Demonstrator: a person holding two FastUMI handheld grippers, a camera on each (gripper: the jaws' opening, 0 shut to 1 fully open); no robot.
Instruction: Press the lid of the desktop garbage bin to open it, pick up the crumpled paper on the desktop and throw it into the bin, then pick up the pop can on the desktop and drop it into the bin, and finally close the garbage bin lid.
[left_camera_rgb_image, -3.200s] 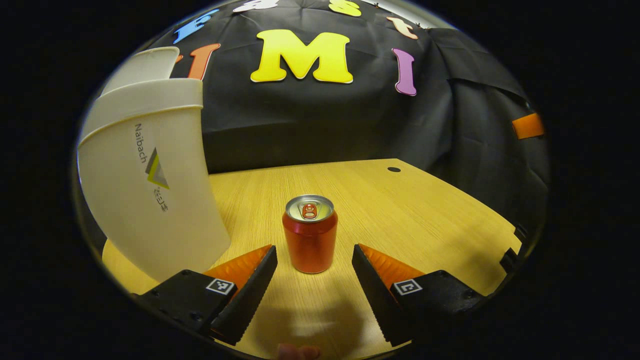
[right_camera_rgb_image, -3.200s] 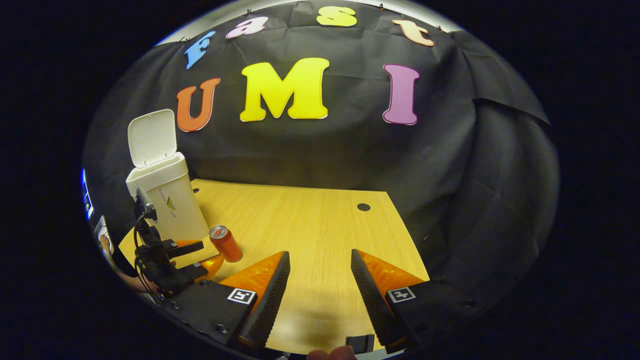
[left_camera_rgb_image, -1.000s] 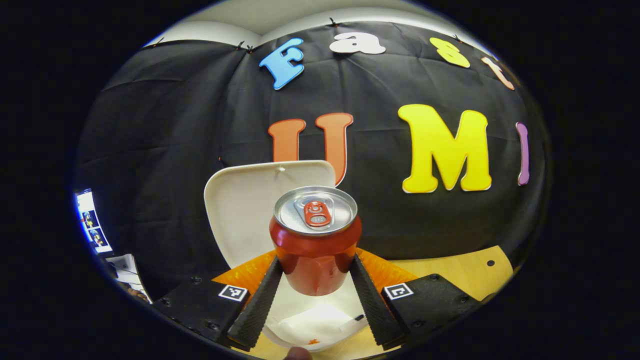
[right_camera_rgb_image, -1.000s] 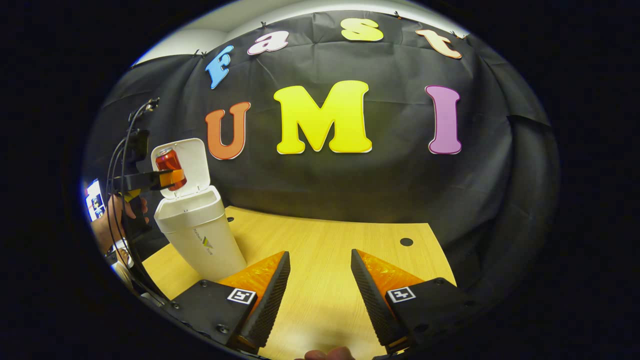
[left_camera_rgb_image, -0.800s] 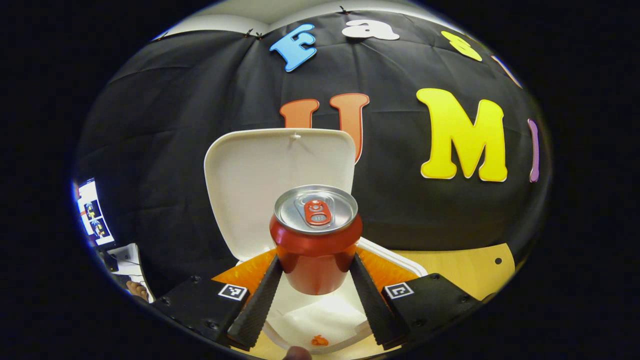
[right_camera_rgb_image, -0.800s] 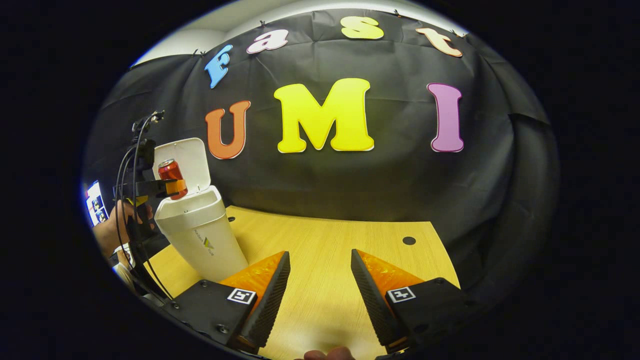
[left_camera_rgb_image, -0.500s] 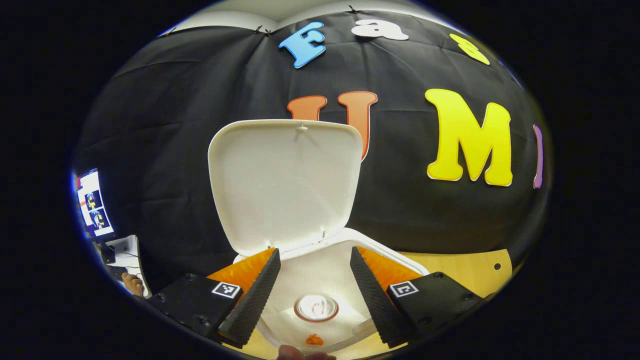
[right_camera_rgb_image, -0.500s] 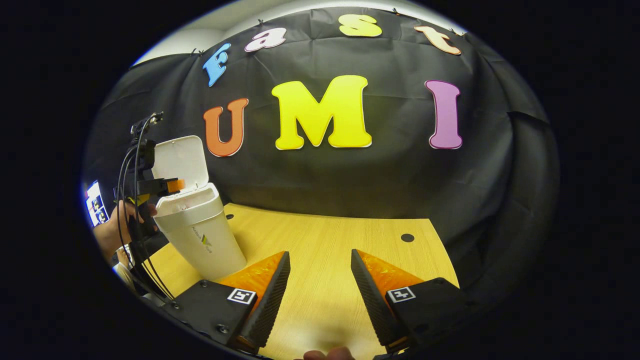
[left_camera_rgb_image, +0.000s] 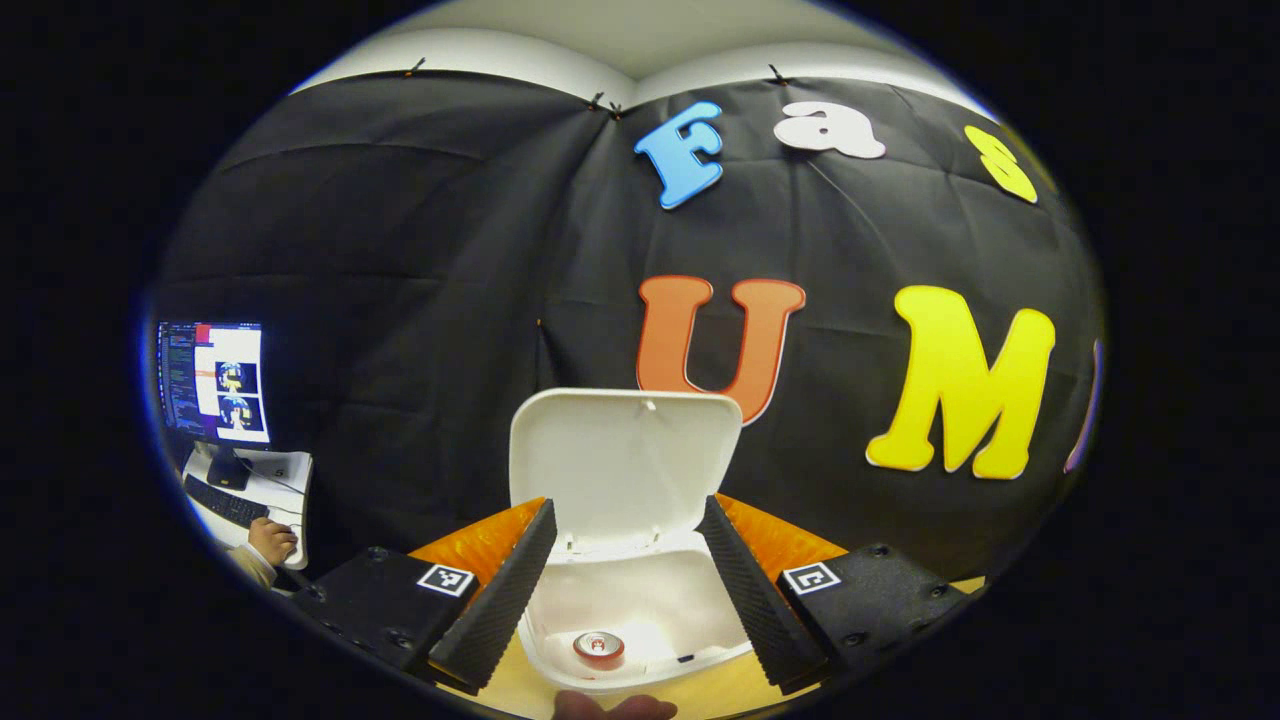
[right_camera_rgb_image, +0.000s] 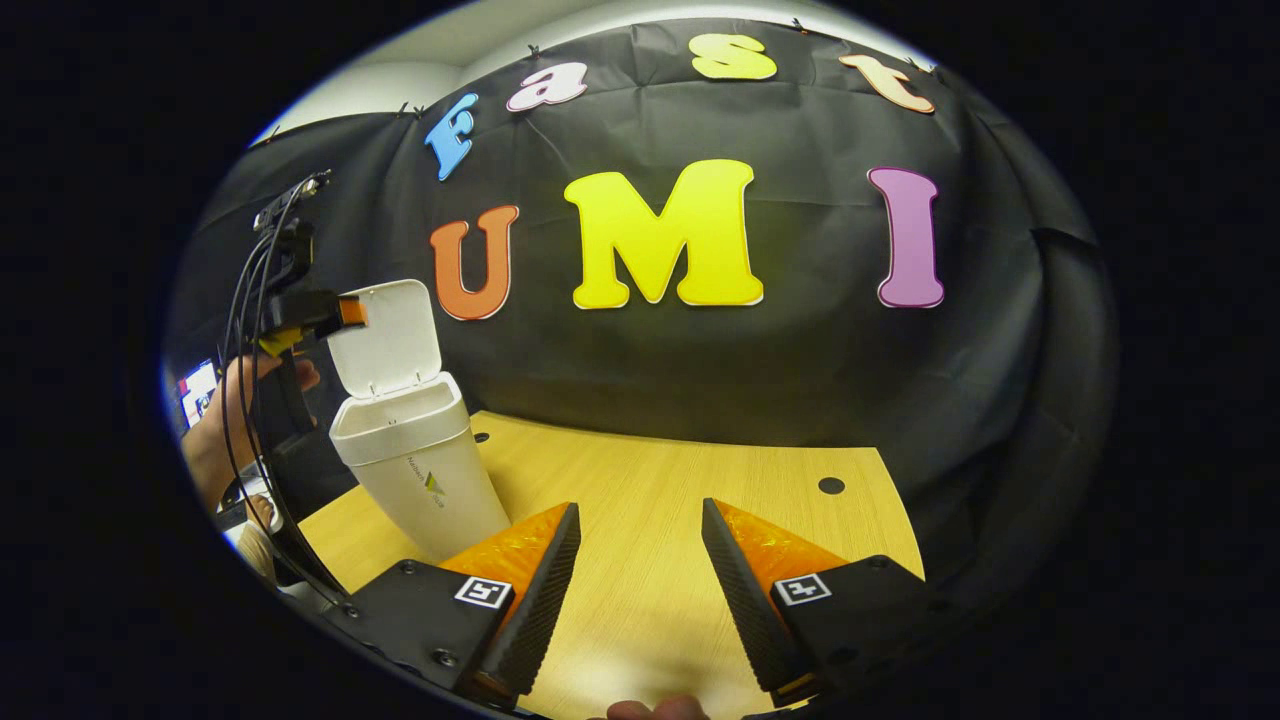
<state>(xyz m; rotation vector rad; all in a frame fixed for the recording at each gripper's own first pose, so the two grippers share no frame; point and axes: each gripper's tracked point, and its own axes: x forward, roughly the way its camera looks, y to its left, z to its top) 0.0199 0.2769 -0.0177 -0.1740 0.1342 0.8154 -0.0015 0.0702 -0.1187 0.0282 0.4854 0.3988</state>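
Note:
The white desktop bin (left_camera_rgb_image: 640, 610) sits below my left gripper (left_camera_rgb_image: 627, 510), its lid (left_camera_rgb_image: 625, 460) standing upright and open. The red pop can (left_camera_rgb_image: 598, 646) lies at the bottom of the bin, its silver top facing up. My left gripper is open with nothing between its fingers. In the right gripper view the bin (right_camera_rgb_image: 430, 470) stands at the table's left with its lid (right_camera_rgb_image: 392, 335) raised, and the left gripper (right_camera_rgb_image: 335, 310) hovers above and left of it, held by a hand (right_camera_rgb_image: 225, 420). My right gripper (right_camera_rgb_image: 640, 512) is open and empty over the wooden table (right_camera_rgb_image: 680, 500).
A monitor (left_camera_rgb_image: 212, 380) and a keyboard with a person's hand (left_camera_rgb_image: 268, 540) on it sit off to the left beyond the booth. The table has a small dark hole (right_camera_rgb_image: 830, 485) near its far right edge. Cables (right_camera_rgb_image: 250, 300) trail from the left gripper.
My left gripper carried the can up over the bin, opened and let it fall inside. It has since risen higher above the bin. The right gripper has barely moved.

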